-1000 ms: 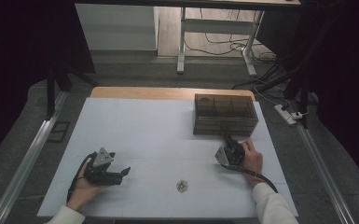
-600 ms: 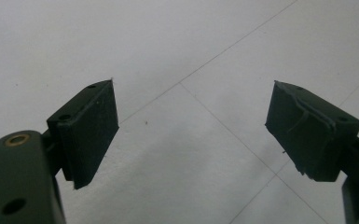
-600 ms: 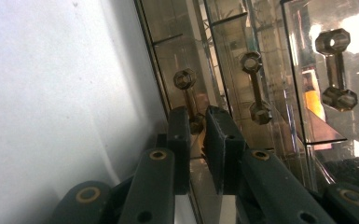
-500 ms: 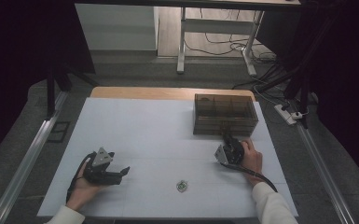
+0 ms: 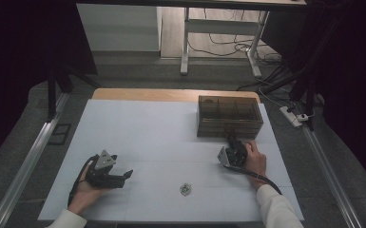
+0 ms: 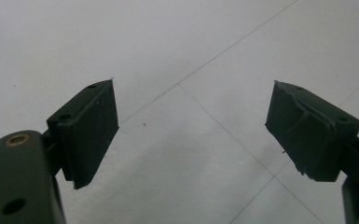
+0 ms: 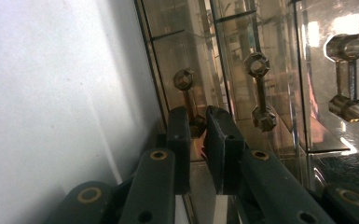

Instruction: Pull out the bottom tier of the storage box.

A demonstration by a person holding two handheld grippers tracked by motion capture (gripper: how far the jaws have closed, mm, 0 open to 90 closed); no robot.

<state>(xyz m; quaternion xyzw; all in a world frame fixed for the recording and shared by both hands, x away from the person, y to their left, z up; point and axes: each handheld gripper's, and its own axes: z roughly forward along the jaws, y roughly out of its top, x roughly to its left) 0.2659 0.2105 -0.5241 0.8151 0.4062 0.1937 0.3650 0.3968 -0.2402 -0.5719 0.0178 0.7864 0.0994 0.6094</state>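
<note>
White sheeting (image 5: pixel 161 133) covers the table, faintly creased into squares.

Lower left of the high view: the left gripper (image 5: pixel 122 167) lies cradled in the person's left hand (image 5: pixel 83 192). In the left gripper view (image 6: pixel 191 126) its claw is spread wide over bare sheet, with nothing between the pads.

Lower centre: a small greenish token (image 5: pixel 185 189) sits alone, well apart from both grippers. It is too small for us to identify.

Right of centre: the right gripper (image 5: pixel 229 138) points up-frame at the front of the smoky brown drawer box (image 5: pixel 229 116). In the right gripper view (image 7: pixel 199 119) the claw has just been closing. It now pinches the lower end of the drawer handle (image 7: pixel 186 95), the leftmost of the three dumbbell-shaped pulls on the box front. The next handle (image 7: pixel 259 91) stands just beside it.

Risks, as we judge them:
- The pinch sits low on the pull, not at mid-bar, so a tug could let the pads slide off the end knob.
- The box looks light and nothing braces it, the left gripper being well apart. A pull may drag the whole box across the sheet instead of opening the drawer.
- A pull angled off the drawer's line could bind it in its slot.
</note>
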